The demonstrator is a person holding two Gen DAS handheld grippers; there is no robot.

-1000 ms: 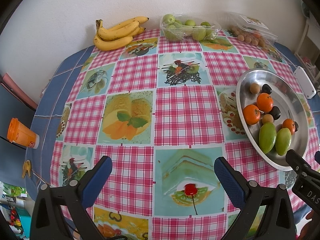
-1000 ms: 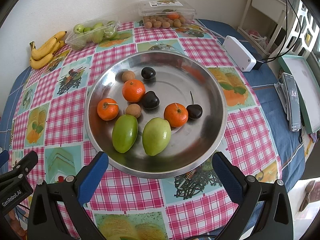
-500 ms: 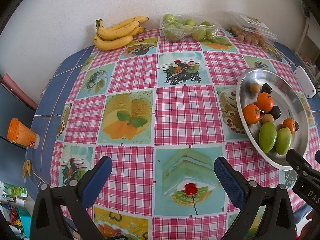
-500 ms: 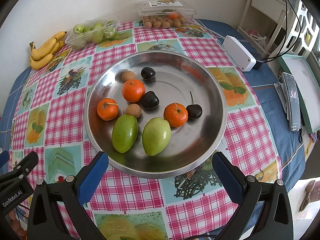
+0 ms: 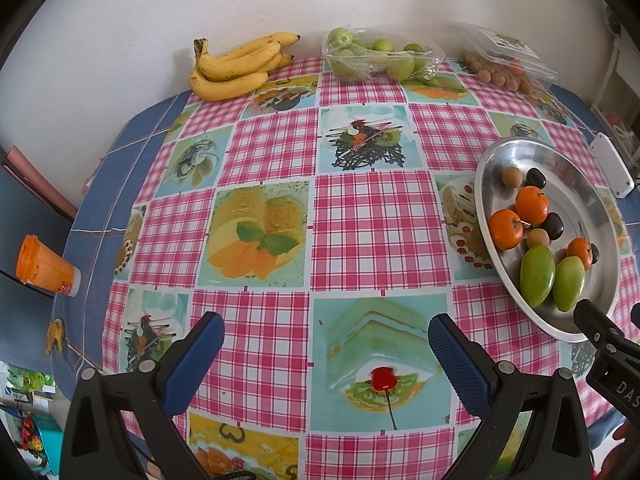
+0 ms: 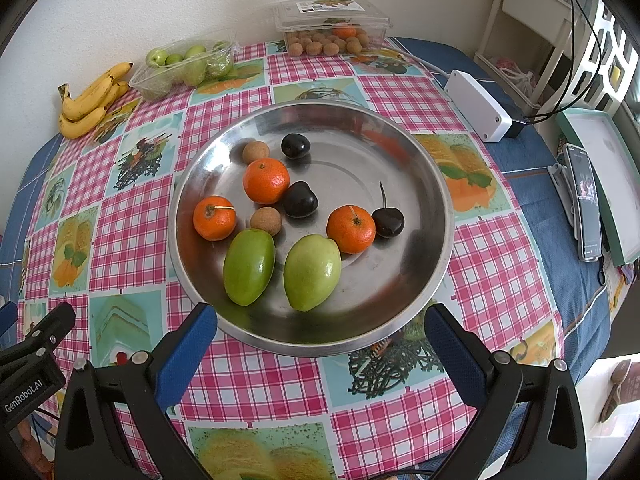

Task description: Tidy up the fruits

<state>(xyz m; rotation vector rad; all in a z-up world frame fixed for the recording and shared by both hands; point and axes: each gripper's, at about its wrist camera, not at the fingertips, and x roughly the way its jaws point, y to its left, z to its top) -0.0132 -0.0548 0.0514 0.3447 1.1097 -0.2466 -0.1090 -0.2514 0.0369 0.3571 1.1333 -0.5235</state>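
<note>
A round steel tray (image 6: 404,168) sits on the checked tablecloth; it also shows at the right of the left wrist view (image 5: 608,276). It holds two green fruits (image 6: 249,266), three tangerines (image 6: 266,181), dark cherries (image 6: 300,199) and brown longans (image 6: 265,221). My right gripper (image 6: 320,340) is open and empty, just short of the tray's near rim. My left gripper (image 5: 325,344) is open and empty above the cloth, left of the tray. A banana bunch (image 5: 236,66), a clear pack of green fruits (image 5: 380,58) and a clear box of longans (image 6: 330,24) stand along the far edge.
An orange cup (image 5: 44,266) stands off the table at the left. A white power box (image 6: 478,106), a phone (image 6: 584,204) and a green-rimmed tray (image 6: 604,176) lie to the right of the steel tray. A wall runs behind the table.
</note>
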